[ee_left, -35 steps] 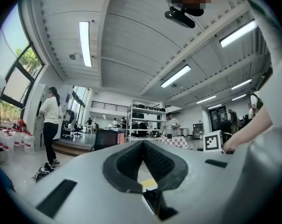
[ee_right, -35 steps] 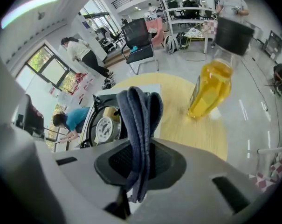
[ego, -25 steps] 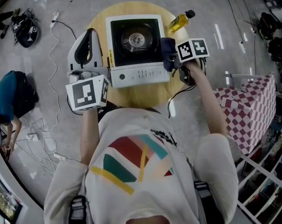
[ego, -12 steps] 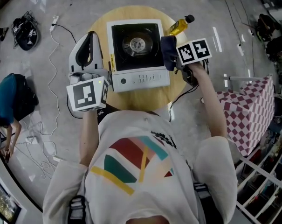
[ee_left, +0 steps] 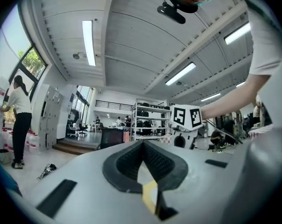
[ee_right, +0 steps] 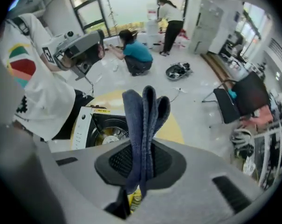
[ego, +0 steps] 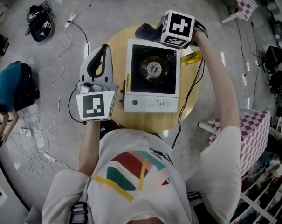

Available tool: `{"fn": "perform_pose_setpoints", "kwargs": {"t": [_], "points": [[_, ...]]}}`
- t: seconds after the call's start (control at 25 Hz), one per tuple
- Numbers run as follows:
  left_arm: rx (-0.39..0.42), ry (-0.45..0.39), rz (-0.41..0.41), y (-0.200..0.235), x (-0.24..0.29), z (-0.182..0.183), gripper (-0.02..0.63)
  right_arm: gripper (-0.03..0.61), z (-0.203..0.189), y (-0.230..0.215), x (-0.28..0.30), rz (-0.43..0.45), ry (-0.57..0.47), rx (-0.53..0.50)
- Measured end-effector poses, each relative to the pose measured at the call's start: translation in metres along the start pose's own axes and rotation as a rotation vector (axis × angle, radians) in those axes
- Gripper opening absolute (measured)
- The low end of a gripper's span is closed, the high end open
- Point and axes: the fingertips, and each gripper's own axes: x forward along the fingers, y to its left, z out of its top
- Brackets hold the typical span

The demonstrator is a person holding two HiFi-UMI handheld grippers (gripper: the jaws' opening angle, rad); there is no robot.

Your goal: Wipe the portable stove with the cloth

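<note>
Cloth (ee_right: pixel 145 115), dark blue and folded, sits pinched in right gripper (ee_right: pixel 141 164) near square white stove (ego: pixel 152 104); left gripper (ee_left: pixel 143 169) closed, empty.

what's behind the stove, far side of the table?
Blue cloth, clamped in the right tool, at the table's far edge. In the head view the tool's marker cube covers the cloth's right end and the stove's far right corner.
</note>
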Motion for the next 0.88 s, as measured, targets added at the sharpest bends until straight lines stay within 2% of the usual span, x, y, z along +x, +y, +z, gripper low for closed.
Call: {"fn": "perform_pose_setpoints", "kwargs": {"t": [0.12, 0.24, 0.4, 0.6, 0.88], "points": [[-0.004, 0.000, 0.018, 0.017, 0.006, -0.007, 0.005, 0.035, 0.015, -0.012, 0.034, 0.079, 0.116, -0.123], [0.000, 0.039, 0.018, 0.030, 0.011, -0.022, 0.005, 0.035, 0.026, -0.016, 0.068, 0.130, 0.174, -0.179], [-0.001, 0.093, 0.002, 0.040, 0.018, -0.042, 0.005, 0.035, 0.035, -0.014, 0.098, 0.194, 0.187, -0.193], [-0.015, 0.112, 0.010, 0.043, 0.022, -0.051, 0.005, 0.035, 0.031, -0.017, 0.104, 0.206, 0.187, -0.189], [-0.022, 0.122, -0.016, 0.025, 0.033, -0.057, 0.005, 0.035, 0.010, -0.016, 0.100, 0.197, 0.143, -0.161]]}}
